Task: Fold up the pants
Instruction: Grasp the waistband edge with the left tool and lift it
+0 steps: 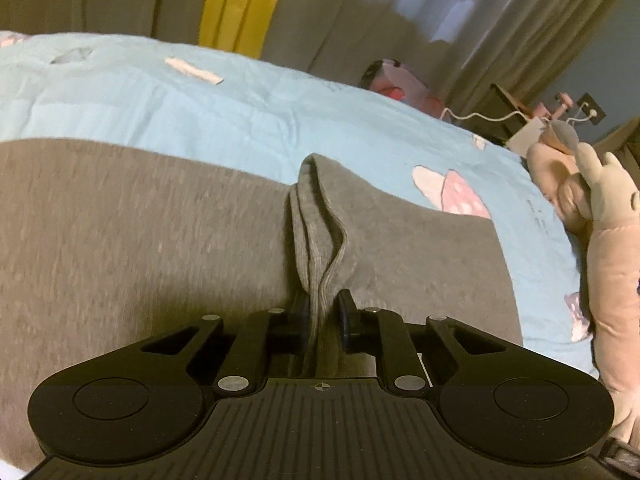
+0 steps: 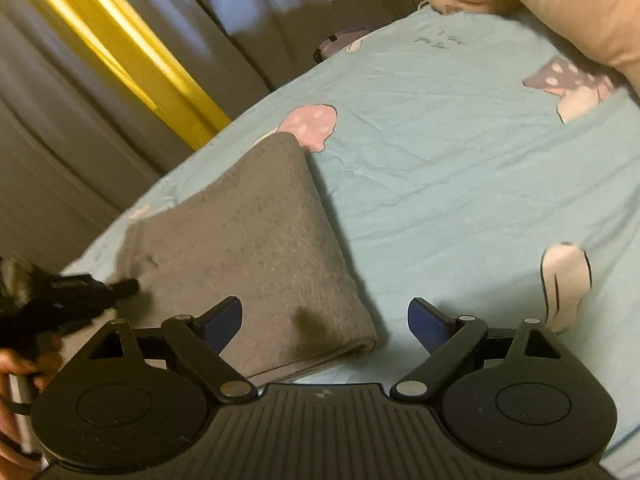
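Grey pants point(image 1: 140, 232) lie folded on a light blue bedspread point(image 1: 240, 108). My left gripper point(image 1: 323, 314) is shut on a ribbed edge of the pants point(image 1: 316, 240), pinched up into a ridge between the fingers. In the right wrist view the pants point(image 2: 248, 256) lie as a folded slab with its corner just ahead of my right gripper point(image 2: 325, 320), which is open and empty above the pants' near edge. The left gripper point(image 2: 80, 292) shows at the left of that view, at the pants' far edge.
A pink plush toy point(image 1: 608, 248) lies at the right edge of the bed; it also shows in the right wrist view point(image 2: 560, 12). Curtains and a yellow strip point(image 1: 240, 4) hang behind the bed. A nightstand with cables point(image 1: 520, 120) stands beyond the bed.
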Available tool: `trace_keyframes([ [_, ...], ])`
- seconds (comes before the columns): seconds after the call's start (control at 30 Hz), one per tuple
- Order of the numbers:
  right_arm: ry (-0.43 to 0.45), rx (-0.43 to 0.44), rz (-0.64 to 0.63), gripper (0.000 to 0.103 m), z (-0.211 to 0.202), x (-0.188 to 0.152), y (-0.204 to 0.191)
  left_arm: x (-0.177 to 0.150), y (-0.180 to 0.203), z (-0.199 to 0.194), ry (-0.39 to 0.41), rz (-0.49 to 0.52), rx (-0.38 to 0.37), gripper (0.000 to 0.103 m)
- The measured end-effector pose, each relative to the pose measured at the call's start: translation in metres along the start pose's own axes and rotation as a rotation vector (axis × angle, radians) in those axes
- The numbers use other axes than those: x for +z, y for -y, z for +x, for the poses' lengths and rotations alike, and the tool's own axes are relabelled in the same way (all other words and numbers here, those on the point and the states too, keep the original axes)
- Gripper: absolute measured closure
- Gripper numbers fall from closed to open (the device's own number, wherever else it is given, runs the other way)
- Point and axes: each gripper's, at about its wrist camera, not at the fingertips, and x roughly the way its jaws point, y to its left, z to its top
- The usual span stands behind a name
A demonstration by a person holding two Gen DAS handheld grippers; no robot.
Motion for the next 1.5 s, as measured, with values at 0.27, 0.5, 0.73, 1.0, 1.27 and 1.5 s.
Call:
trace_keyframes([
  [0.27, -0.076, -0.120, -0.075, 0.011, 0.054, 0.002, -0.009, 0.009, -0.022, 0.006, -0.029, -0.028, 0.081, 0.083],
  [0.5, -0.137, -0.140, -0.069, 0.004, 0.071, 0.001, -0.007, -0.034, -0.029, 0.005, -0.066, -0.003, 0.099, 0.056],
  [0.73, -0.142, -0.145, -0.064, 0.004, 0.070, 0.000, -0.008, -0.055, -0.016, 0.006, -0.078, 0.072, 0.127, 0.074],
  [1.0, -0.142, -0.156, -0.074, 0.004, 0.071, 0.002, -0.010, -0.058, -0.029, -0.010, -0.025, 0.027, 0.108, 0.089],
  [1.27, -0.084, -0.232, -0.154, 0.004, 0.064, 0.003, -0.021, -0.059, -0.070, -0.043, 0.064, -0.172, 0.170, 0.058],
  [1.5, -0.108, -0.208, -0.118, 0.004, 0.071, 0.008, -0.015, -0.082, -0.211, -0.138, 0.312, -0.658, 0.169, 0.036],
])
